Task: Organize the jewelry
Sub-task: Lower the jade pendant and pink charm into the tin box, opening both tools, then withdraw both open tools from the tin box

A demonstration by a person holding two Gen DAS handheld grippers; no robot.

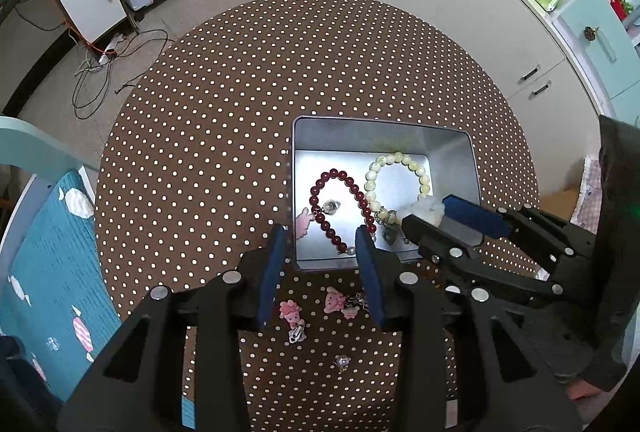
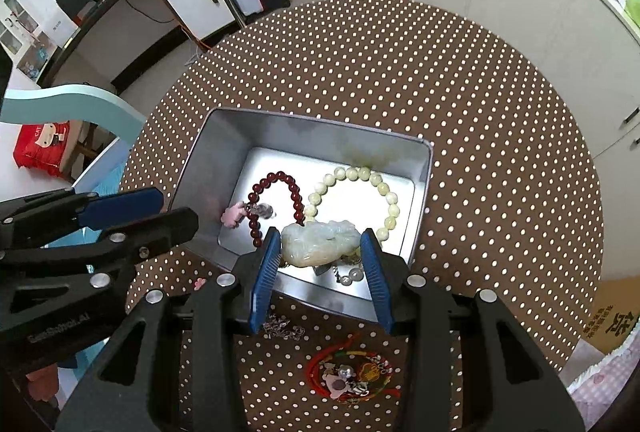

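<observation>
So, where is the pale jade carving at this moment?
In the right wrist view, the jade carving sits between the right gripper's fingers, over the near end of the metal tin, just in front of the cream bead bracelet.

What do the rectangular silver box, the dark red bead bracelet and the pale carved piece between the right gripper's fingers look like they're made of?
The rectangular silver box looks like thin metal, brushed and mirroring the beads. The dark red bead bracelet looks like polished stone, glass or lacquered wood; glossy highlights don't settle which. The pale carved piece between the right gripper fingers looks like translucent jade-like stone, possibly resin.
</observation>
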